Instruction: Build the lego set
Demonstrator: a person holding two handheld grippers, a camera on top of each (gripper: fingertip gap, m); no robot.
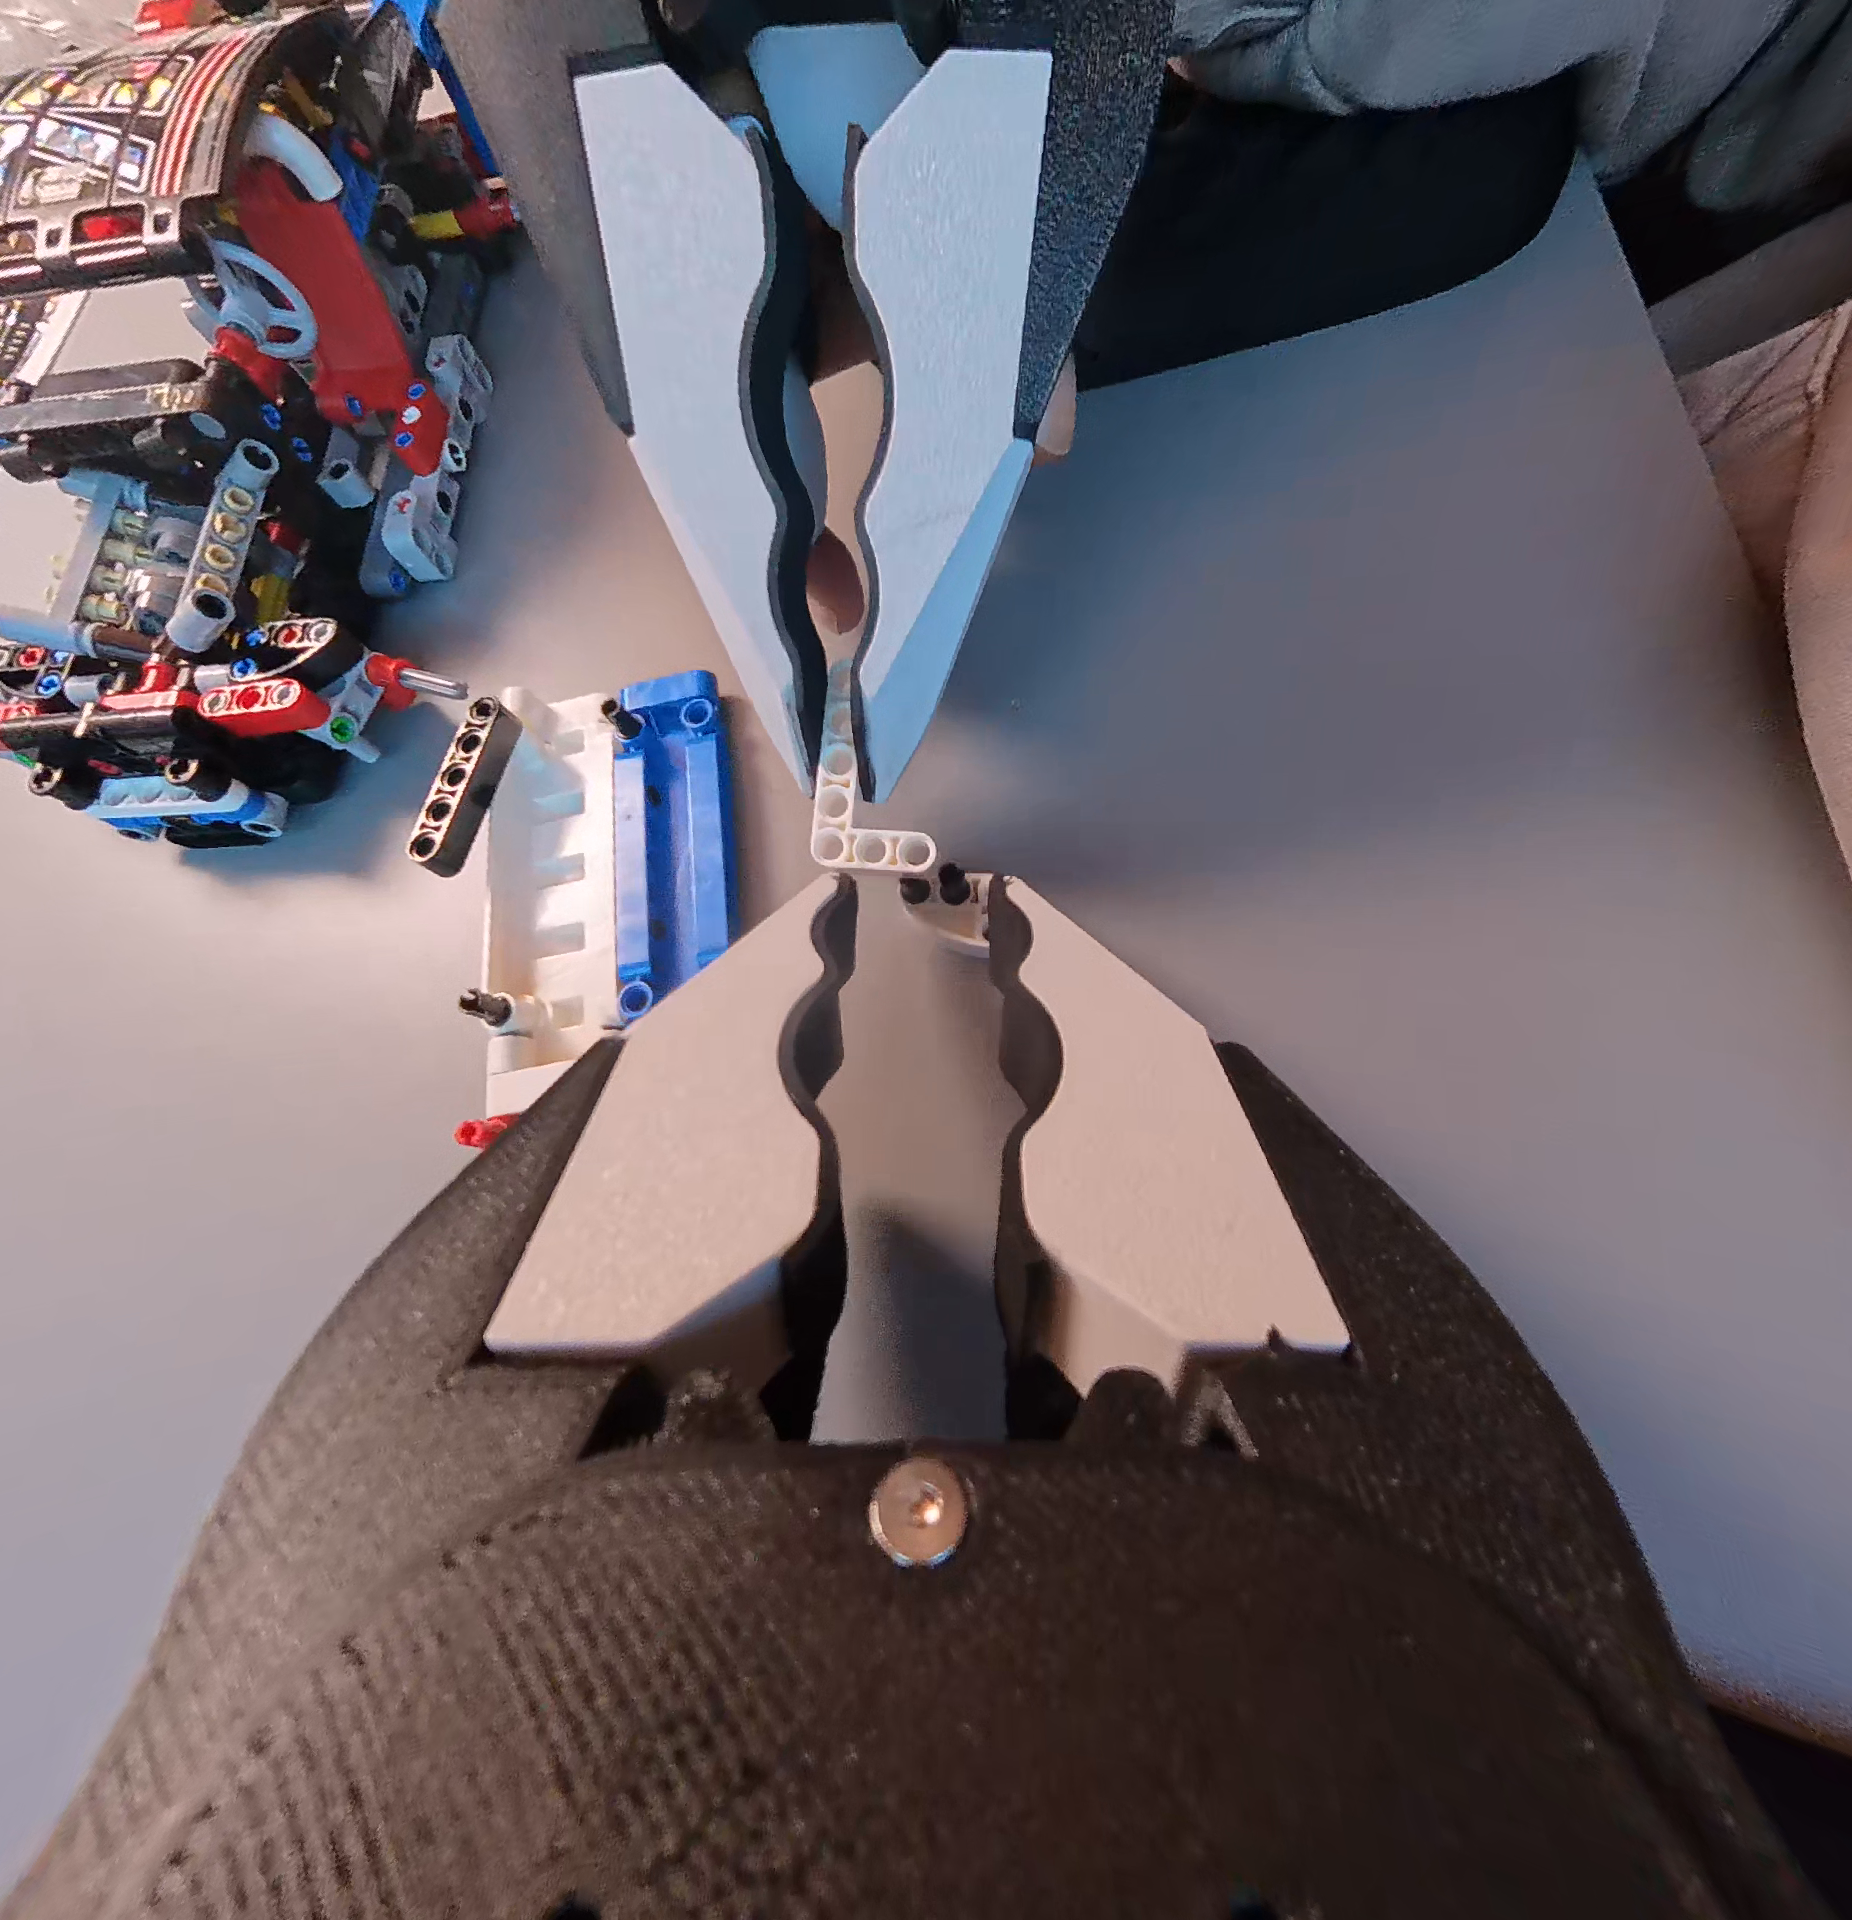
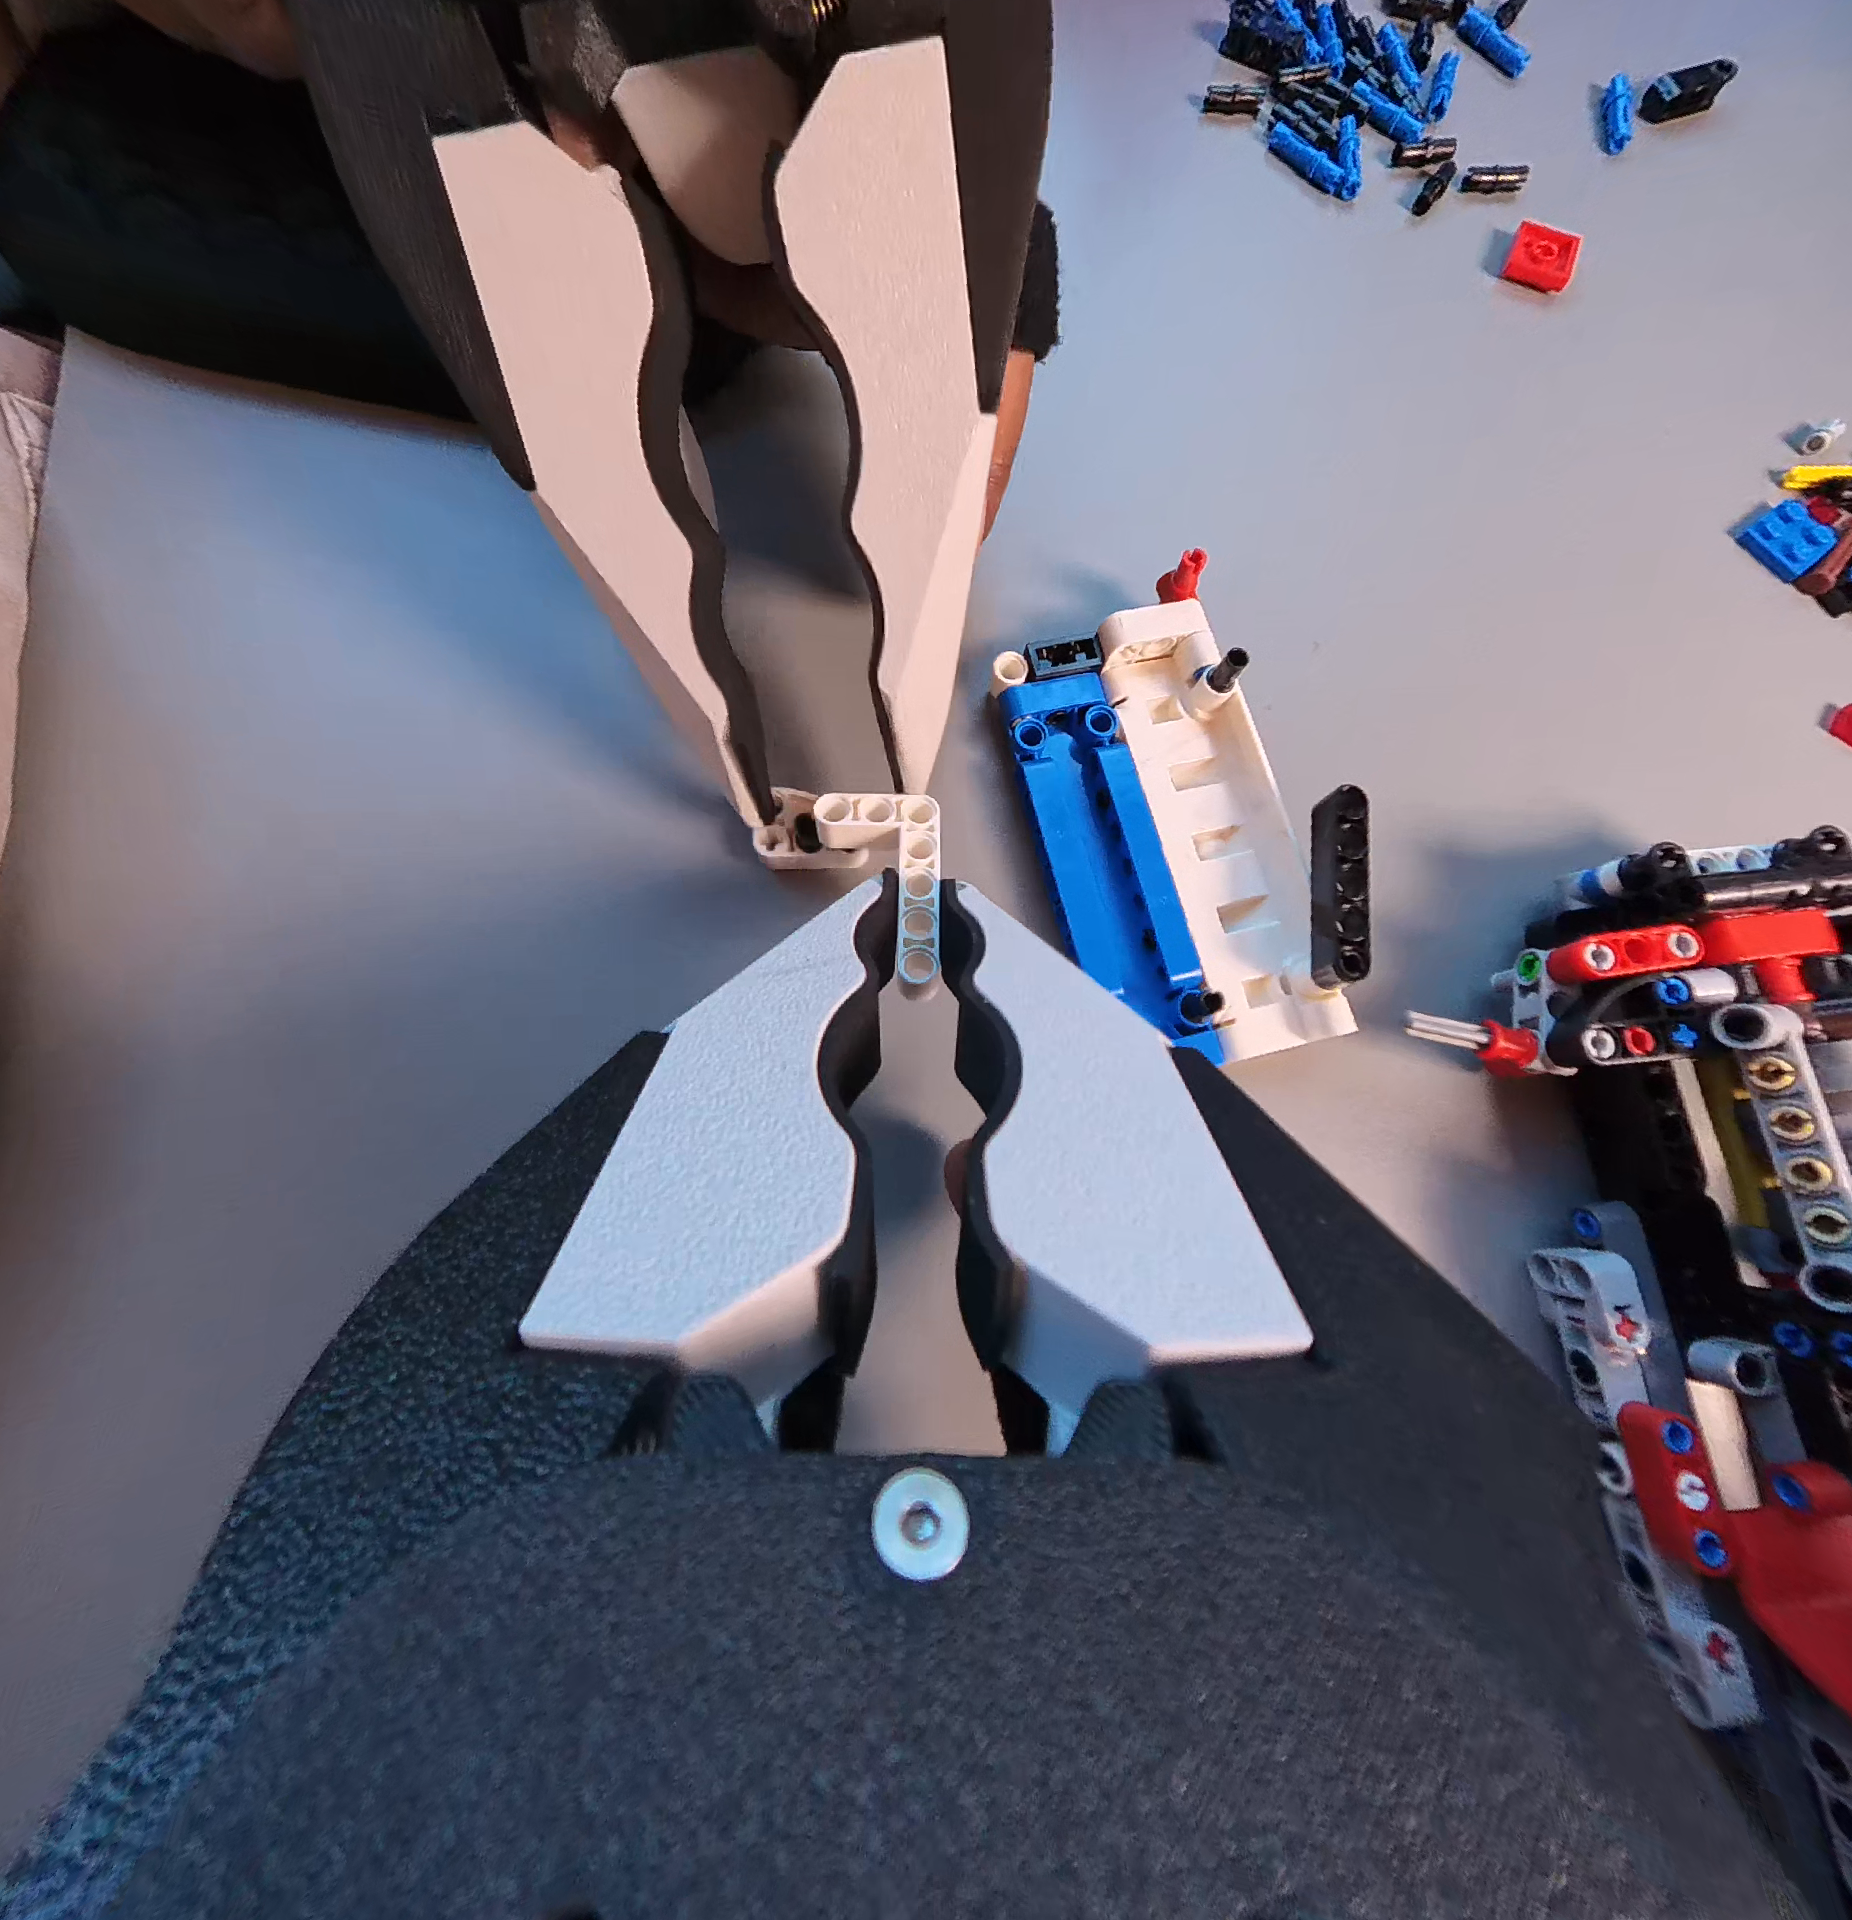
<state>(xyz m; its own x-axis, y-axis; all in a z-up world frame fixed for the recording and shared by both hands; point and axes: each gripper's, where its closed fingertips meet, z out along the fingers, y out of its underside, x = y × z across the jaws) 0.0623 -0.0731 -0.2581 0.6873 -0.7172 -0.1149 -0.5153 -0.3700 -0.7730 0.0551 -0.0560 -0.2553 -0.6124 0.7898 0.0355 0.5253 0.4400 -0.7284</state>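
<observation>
Grippers meet tip to tip over the pale grey worktop. The right gripper is clamped on the long leg of a white L-shaped beam, which runs back between its fingers, while the short leg juts sideways just past its tips. In the left wrist view this same beam hangs from the right gripper, which reaches in from directly ahead.

The left gripper has its fingers partly apart around a small white piece with black pins at its tips; the right wrist view shows that piece sitting between the left gripper's fingertips, touching the end of the beam's short leg. Whether the fingers actually press on it cannot be told.

Ahead and to the left of the left gripper lies a blue and white panel assembly with a black beam leaning at its far edge. Farther left stands the partly built model, red, black and grey. From the right gripper, the panel assembly lies just to the right, the model farther right, and a pile of blue and black pins far ahead to the right, with loose red bricks near it.
</observation>
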